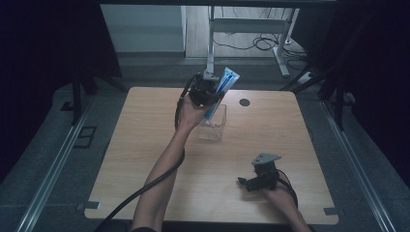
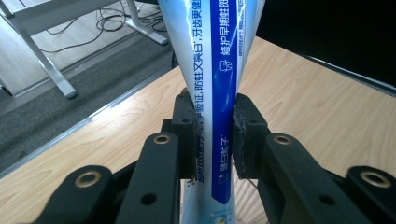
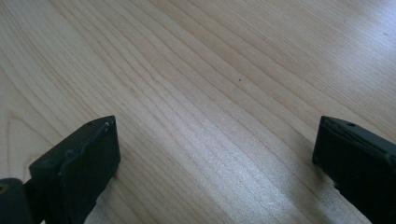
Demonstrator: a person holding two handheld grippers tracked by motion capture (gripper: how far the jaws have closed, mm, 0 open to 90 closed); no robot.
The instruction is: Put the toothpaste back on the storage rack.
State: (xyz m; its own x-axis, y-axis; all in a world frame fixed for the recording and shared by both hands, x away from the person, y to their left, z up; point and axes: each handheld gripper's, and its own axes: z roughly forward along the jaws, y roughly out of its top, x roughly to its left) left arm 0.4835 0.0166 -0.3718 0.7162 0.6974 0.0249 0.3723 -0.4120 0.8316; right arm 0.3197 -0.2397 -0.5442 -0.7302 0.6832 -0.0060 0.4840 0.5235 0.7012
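We see the left gripper (image 1: 207, 94) with its jaws clamped on a blue-and-white toothpaste tube (image 1: 223, 89) above the clear container (image 1: 213, 124) — long axis tilted, upper end leaning away from us. The right gripper (image 1: 251, 181) rests on the bench (image 1: 145, 145), well nearer us than the container — jaws wide apart, nothing between them.

The high view is dim and bluish, its side edges sunk in near-black, while the wooden table (image 1: 145, 159) catches a soft light from above and the floor (image 1: 145, 29) beyond looks brighter. The left gripper view is well lit — the print on the toothpaste tube (image 2: 210, 70) reads sharp, though the nearest black parts blur. The right gripper view shows crisp wood grain, a pale sheen across it — and soft shadows beside the black jaws.
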